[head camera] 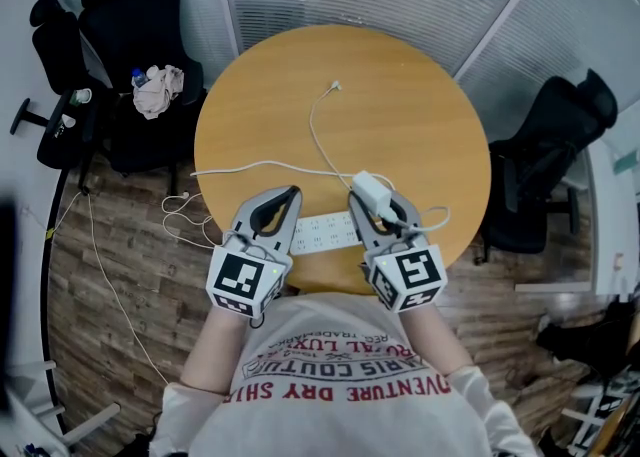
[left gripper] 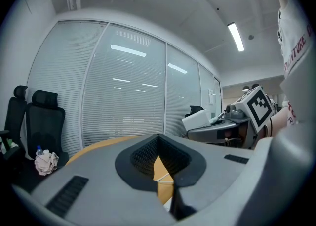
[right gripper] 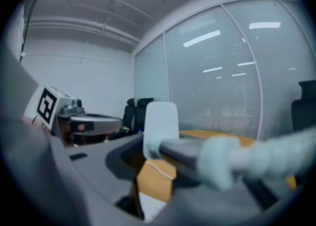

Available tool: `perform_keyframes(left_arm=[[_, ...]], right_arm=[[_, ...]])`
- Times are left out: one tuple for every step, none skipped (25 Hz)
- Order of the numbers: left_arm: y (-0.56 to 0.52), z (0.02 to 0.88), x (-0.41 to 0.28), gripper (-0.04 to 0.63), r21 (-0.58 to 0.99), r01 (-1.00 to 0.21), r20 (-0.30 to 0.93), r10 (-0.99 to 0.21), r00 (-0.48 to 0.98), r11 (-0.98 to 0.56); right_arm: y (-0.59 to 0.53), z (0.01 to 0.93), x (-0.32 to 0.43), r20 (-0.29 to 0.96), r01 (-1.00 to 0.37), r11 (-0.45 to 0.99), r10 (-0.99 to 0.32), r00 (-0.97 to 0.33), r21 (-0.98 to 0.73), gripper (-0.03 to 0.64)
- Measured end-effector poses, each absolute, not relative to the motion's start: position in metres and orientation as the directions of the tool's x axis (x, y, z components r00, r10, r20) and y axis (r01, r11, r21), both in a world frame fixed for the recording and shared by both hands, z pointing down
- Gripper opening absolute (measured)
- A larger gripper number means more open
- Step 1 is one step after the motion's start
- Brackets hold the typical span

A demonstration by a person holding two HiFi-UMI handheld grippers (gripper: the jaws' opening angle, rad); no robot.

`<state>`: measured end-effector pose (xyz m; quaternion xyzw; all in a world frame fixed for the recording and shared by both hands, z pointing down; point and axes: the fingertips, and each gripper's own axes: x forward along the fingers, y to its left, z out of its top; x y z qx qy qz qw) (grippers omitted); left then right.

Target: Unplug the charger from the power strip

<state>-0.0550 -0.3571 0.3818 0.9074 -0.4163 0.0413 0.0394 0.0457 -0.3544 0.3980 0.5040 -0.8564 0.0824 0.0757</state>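
- charger (head camera: pixel 369 188) clamped at the tips of the right gripper (head camera: pixel 380 203), jaws wide around its white body, cable (head camera: pixel 315 135) trailing over the table (head camera: pixel 400 95)
- charger just past the right end of the power strip (head camera: pixel 325 231), not plugged in
- left gripper (head camera: pixel 290 193) closed, empty, beside the strip's left end

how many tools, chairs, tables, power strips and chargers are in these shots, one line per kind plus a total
tools: 2, the left tool and the right tool
black chairs: 3
table: 1
power strip: 1
charger: 1
total: 8
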Motion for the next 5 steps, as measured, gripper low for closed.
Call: perform_keyframes(left_arm=[[-0.3571,0.3824,-0.0549,0.034,0.037,-0.759,0.11,-0.752,0.649,-0.65],[-0.3569,0.3832,-0.0547,0.034,0.038,-0.759,0.113,-0.752,0.649,-0.65],[-0.3565,0.3843,-0.0546,0.034,0.04,-0.759,0.115,-0.752,0.649,-0.65],[-0.356,0.3857,-0.0545,0.034,0.042,-0.759,0.118,-0.751,0.65,-0.65],[-0.3554,0.3873,-0.0545,0.034,0.044,-0.759,0.122,-0.75,0.65,-0.65]], right_arm=[[-0.3541,0.3989,0.0456,0.216,-0.876,0.478,-0.851,-0.479,-0.064,0.153],[-0.3538,0.3998,0.0456,0.219,-0.877,0.477,-0.85,-0.479,-0.064,0.155],[-0.3536,0.4005,0.0456,0.222,-0.877,0.477,-0.85,-0.479,-0.066,0.153],[-0.3533,0.401,0.0455,0.224,-0.877,0.476,-0.849,-0.479,-0.07,0.153],[-0.353,0.4015,0.0454,0.226,-0.876,0.476,-0.848,-0.479,-0.073,0.153]])
